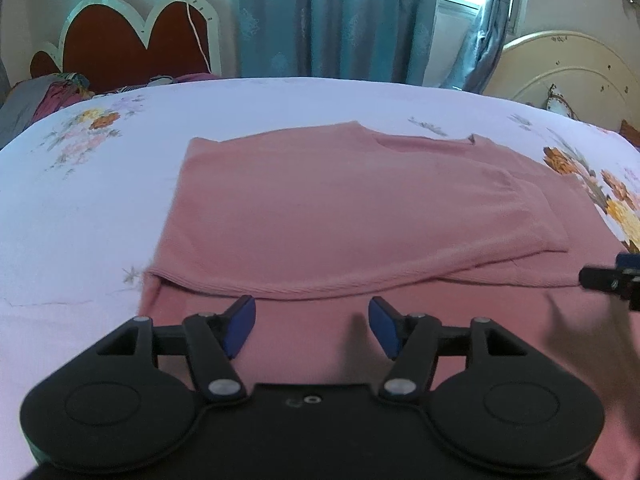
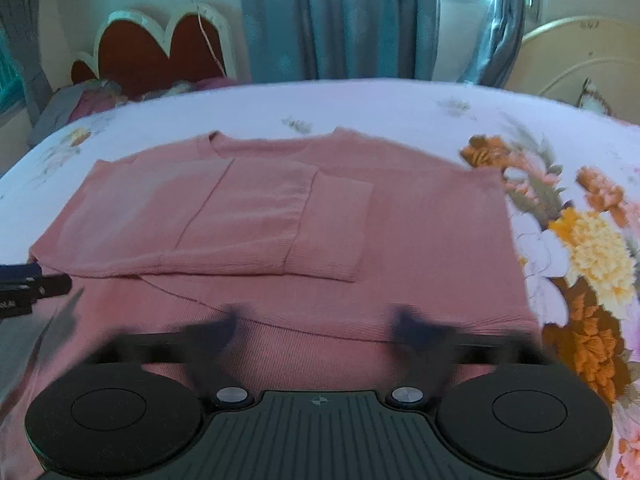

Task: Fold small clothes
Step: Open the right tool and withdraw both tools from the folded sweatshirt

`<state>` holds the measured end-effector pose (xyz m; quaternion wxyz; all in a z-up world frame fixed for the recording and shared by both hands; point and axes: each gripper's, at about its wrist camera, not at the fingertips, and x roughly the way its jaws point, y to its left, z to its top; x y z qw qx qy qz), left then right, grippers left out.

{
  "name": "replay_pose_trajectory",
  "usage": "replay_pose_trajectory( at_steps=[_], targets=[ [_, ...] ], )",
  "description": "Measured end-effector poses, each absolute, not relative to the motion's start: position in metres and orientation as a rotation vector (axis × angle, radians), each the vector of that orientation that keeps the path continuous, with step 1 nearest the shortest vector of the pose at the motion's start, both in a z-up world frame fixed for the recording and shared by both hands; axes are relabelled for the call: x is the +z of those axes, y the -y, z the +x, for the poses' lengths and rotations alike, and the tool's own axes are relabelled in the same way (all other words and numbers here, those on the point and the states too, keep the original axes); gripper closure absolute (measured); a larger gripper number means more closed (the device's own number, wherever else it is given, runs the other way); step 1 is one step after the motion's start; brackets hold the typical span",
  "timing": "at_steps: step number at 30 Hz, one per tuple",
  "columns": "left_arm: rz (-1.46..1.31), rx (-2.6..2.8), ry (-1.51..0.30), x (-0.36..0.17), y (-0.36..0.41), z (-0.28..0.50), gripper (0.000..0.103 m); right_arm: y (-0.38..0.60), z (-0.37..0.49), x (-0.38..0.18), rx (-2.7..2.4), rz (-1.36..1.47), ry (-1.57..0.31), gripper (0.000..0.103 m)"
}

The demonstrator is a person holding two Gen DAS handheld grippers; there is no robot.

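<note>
A pink knit sweater [image 1: 320,208] lies flat on the bed with both sleeves folded in over its body; it also shows in the right wrist view [image 2: 420,232]. My left gripper [image 1: 312,326] is open and empty, just above the sweater's near hem on the left side. My right gripper [image 2: 316,330] is open and empty, its fingers blurred by motion, above the near hem on the right side. The right gripper's tip shows at the right edge of the left wrist view [image 1: 612,280]. The left gripper's tip shows at the left edge of the right wrist view [image 2: 36,284].
The bed has a white floral sheet [image 1: 80,200]. A red and white headboard [image 1: 140,36] with a pile of clothes [image 1: 48,92] stands at the far left. Blue curtains [image 1: 332,16] hang behind. A cream headboard [image 1: 568,68] is at the far right.
</note>
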<state>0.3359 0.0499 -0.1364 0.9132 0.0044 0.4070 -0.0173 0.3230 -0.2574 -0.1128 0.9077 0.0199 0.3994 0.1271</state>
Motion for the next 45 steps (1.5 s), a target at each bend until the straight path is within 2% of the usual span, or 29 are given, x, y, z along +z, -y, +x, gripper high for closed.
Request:
replay_pose_trajectory(
  at_steps=[10, 23, 45],
  targets=[
    [0.017, -0.022, -0.845, -0.140, -0.034, 0.323, 0.041, 0.267, 0.308, -0.110, 0.296, 0.045, -0.829, 0.012],
    [0.010, 0.036, -0.873, -0.148, -0.052, 0.284, 0.041, 0.258, 0.272, -0.121, 0.362, 0.008, -0.863, 0.012],
    [0.001, -0.030, -0.870, -0.131, -0.107, 0.152, 0.035, 0.279, 0.126, -0.107, 0.124, 0.009, -0.905, 0.012]
  ],
)
